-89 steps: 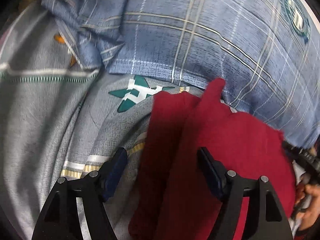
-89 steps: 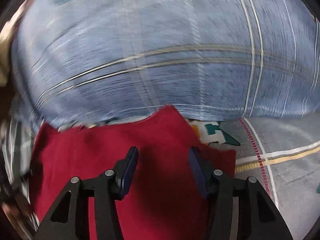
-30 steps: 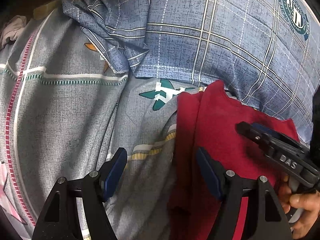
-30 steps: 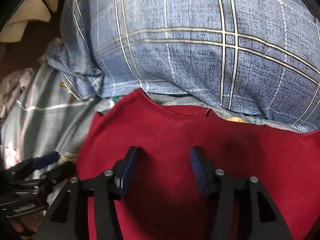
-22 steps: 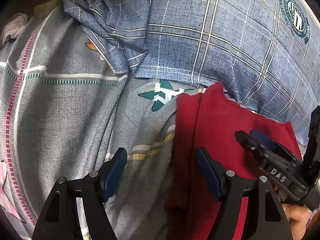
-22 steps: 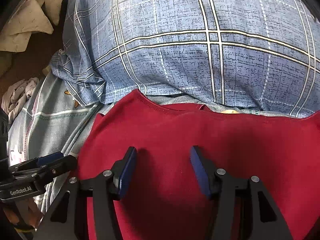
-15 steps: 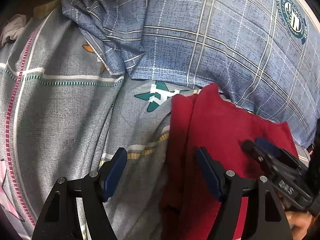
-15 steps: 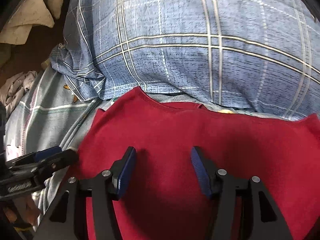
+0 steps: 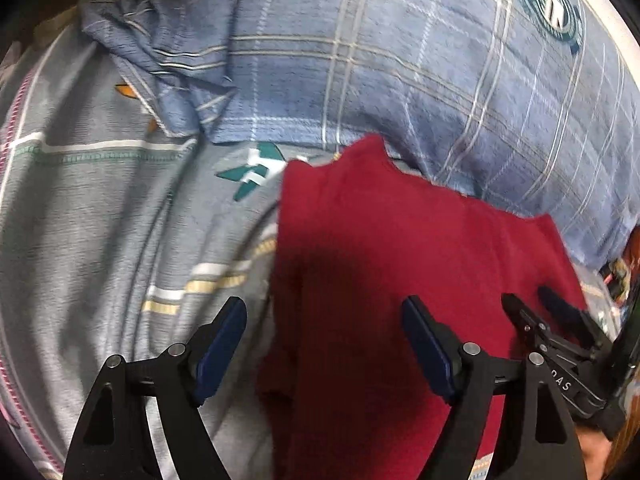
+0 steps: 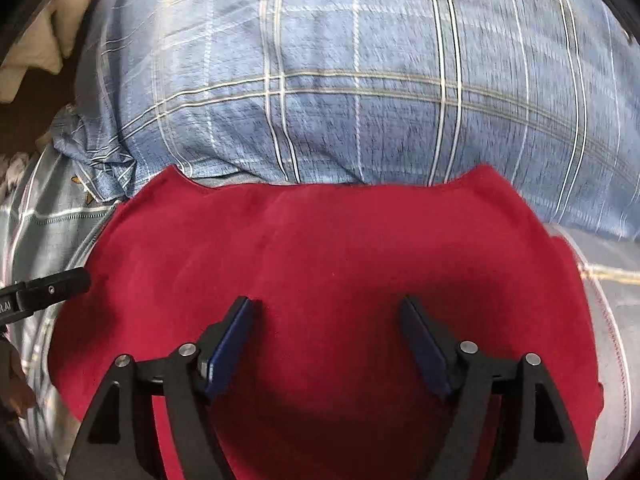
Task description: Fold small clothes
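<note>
Beneath both claws: one red garment (image 10: 332,264), spread flat on the bedsheet, its far edge touching the blue plaid pillow; its near part is cut off at the bottom of both views. Right gripper (image 10: 326,344), one: over the middle of the garment, jaws opening, wide apart, nothing pinched between the pads, red cloth showing below the gap. Left gripper (image 9: 324,348), one: straddling the garment's left edge, its right finger over red cloth, its left finger over bare sheet; jaws opening, wide, holding nothing. Ahead of both claws: one blue plaid pillow (image 10: 360,88) bearing one round green emblem (image 9: 550,4), its left corner crumpled. Under everything: one grey patterned bedsheet (image 9: 92,216) with stripes and a teal airplane motif (image 9: 252,172). Containers: none seen. Hard to make out: pale crumpled cloth (image 10: 40,52) at the far left, partly cut off; both views blurred.
</note>
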`<state>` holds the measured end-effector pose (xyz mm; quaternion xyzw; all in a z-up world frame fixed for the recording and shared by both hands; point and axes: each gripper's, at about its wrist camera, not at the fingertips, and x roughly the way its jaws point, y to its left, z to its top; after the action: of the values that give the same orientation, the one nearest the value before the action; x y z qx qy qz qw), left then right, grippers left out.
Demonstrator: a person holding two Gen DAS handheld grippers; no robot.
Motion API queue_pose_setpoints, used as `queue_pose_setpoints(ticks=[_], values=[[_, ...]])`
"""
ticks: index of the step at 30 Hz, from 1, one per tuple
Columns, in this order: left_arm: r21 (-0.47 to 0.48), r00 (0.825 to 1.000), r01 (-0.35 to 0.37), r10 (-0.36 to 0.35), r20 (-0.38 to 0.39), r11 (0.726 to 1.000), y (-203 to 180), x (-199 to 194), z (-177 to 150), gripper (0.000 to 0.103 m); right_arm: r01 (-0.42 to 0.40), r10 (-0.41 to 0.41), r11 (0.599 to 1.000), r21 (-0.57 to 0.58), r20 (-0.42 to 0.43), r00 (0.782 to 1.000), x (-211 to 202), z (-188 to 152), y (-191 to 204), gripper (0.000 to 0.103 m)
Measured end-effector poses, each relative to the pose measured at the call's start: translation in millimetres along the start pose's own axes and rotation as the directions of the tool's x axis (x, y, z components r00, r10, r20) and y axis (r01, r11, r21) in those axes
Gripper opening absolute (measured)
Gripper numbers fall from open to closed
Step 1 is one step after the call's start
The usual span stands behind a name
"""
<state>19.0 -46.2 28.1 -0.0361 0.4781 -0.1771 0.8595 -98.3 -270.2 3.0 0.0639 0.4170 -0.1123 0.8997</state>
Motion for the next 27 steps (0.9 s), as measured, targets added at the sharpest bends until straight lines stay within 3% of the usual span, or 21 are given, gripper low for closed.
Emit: queue_pose_setpoints(ticks=[3,9,14,18,27], values=[[0.014,1.0,-0.019,0.019,-0.022,1.0,-3,14,-2,0.081,0.028,-0.028,0.999,-0.038,-0.019,0.999,5,2,8,0.089],[-0.046,1.0,-0.011,0.01,-0.027,0.999,6,25,-1,0.094,-0.049,0.048,0.999,-0.023,-0.023,0.999,8,2,3,0.103],[-0.025,1.0,-0.028,0.027,-0.01,0.999,5,23,-4,0.095,-0.048,0.047,0.998,-0.027,-0.016,0.999,8,0,4,0.103],[-0.027,0.999,-0.041,0.042,0.023,0.999,3,25,-8,0.102,-0.054,0.053,0.998,-0.024,-0.015,0.998,8,-1,6,0.103],[-0.008,0.998,-0.026,0.027,0.063,1.0,2,25,-14,0.103,-0.045,0.045,0.999,-0.028,-0.011,0.999,8,-2,8,0.103]])
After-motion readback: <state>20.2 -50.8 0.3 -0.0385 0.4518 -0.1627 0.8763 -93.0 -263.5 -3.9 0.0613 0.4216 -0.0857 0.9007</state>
